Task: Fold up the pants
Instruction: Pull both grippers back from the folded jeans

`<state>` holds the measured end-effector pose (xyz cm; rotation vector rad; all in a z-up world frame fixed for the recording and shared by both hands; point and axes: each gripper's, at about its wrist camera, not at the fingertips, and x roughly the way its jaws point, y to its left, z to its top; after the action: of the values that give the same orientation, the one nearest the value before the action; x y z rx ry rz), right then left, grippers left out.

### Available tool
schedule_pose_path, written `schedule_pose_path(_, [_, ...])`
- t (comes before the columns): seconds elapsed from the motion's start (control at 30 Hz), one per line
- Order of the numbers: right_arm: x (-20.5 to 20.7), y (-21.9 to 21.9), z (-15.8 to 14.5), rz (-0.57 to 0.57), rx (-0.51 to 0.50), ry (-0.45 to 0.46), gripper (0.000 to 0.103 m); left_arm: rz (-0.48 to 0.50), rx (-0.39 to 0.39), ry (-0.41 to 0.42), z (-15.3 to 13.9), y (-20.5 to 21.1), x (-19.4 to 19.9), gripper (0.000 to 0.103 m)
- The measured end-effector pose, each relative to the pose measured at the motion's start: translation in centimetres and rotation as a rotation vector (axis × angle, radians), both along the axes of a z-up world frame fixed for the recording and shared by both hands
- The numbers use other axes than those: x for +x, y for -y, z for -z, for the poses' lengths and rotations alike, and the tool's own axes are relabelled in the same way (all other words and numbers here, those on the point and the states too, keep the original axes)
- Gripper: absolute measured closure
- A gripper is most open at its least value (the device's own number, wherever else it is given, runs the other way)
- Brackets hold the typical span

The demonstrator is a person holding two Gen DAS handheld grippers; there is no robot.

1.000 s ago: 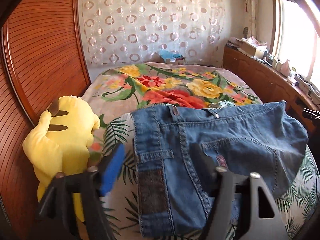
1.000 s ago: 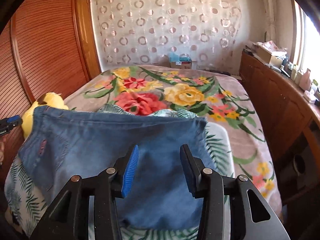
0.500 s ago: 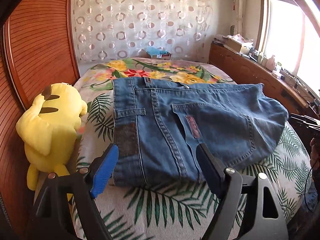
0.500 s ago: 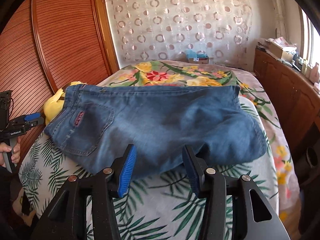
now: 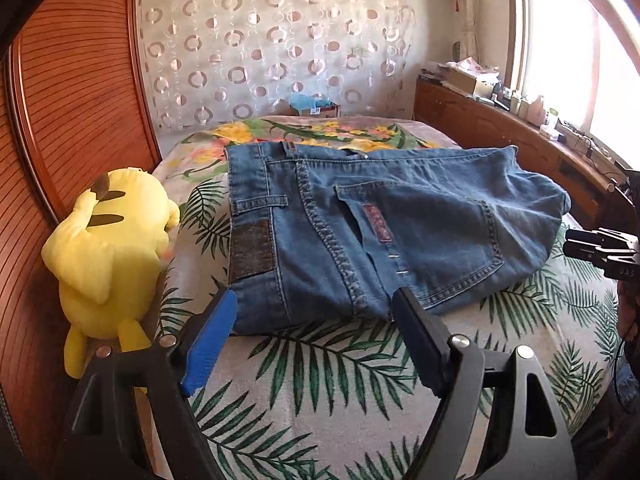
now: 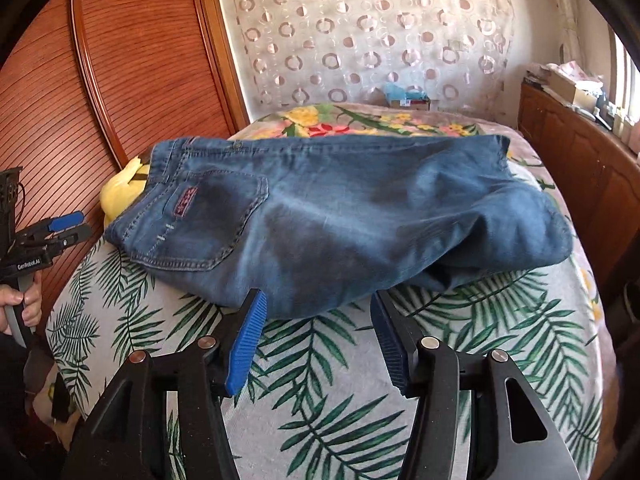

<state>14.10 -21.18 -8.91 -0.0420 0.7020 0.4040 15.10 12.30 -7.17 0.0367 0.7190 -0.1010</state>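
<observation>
The blue jeans (image 5: 360,220) lie folded into a compact stack on the leaf-print sheet (image 5: 340,380), waistband toward the left, back pocket up. My left gripper (image 5: 316,312) stands open just short of the jeans' near edge, nothing between its fingers. In the right wrist view the same jeans (image 6: 340,208) spread across the bed. My right gripper (image 6: 318,312) hovers at their near edge with its jaws still opening, and nothing is pinched between the pads. Each gripper shows in the other's view: the left gripper (image 6: 60,228) at far left, the right gripper (image 5: 592,244) at far right.
A yellow plush toy (image 5: 108,256) lies against the wooden slatted wall (image 5: 72,100) left of the jeans. A floral blanket (image 5: 320,132) covers the far bed. A wooden cabinet (image 5: 500,128) with clutter runs along the right under the window. A hand (image 6: 20,304) grips the left handle.
Both grippers have drawn back from the jeans, which now rest flat on the bed. The right jaws have widened. The jeans sit farther away and lower in both views.
</observation>
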Motion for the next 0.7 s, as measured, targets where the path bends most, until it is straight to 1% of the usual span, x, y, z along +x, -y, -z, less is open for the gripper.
schedule_pose_path(0.13, [1.2, -0.5, 0.9, -0.008, -0.006, -0.044, 0.047, -0.024, 0.016, -0.043, 1.3, -1.3, 1.1, 0.023])
schedule_pose_path(0.23, [2.1, -0.6, 1.3, -0.011, -0.004, -0.079, 0.047, -0.024, 0.033, -0.064, 2.2, -2.0, 1.7, 0.023])
schedule_pose_path(0.4, [3.2, -0.7, 0.9, -0.024, 0.003, -0.097, 0.047, -0.028, 0.063, -0.121, 4.1, -2.7, 3.1, 0.023])
schedule_pose_path(0.53, [3.7, -1.3, 1.0, -0.039, -0.012, -0.094, 0.047, -0.018, 0.065, -0.146, 4.9, -2.8, 4.0, 0.023])
schedule_pose_path(0.57, [3.9, -1.5, 1.0, -0.050, -0.012, -0.092, 0.047, -0.015, 0.067, -0.152, 5.0, -2.7, 4.2, 0.025])
schedule_pose_path(0.6, [4.0, -1.5, 0.9, -0.062, -0.008, -0.091, 0.047, -0.010, 0.059, -0.160, 5.1, -2.8, 4.3, 0.031])
schedule_pose_path(0.63, [4.1, -1.7, 1.0, -0.069, -0.005, -0.086, 0.047, -0.005, 0.040, -0.157, 5.0, -2.8, 4.3, 0.039])
schedule_pose_path(0.67, [4.2, -1.7, 0.9, -0.070, -0.004, -0.081, 0.047, 0.002, 0.012, -0.148, 4.8, -2.9, 4.3, 0.044])
schedule_pose_path(0.7, [4.3, -1.7, 0.9, -0.069, 0.000, -0.079, 0.053, 0.004, 0.004, -0.141, 4.7, -2.8, 4.2, 0.050])
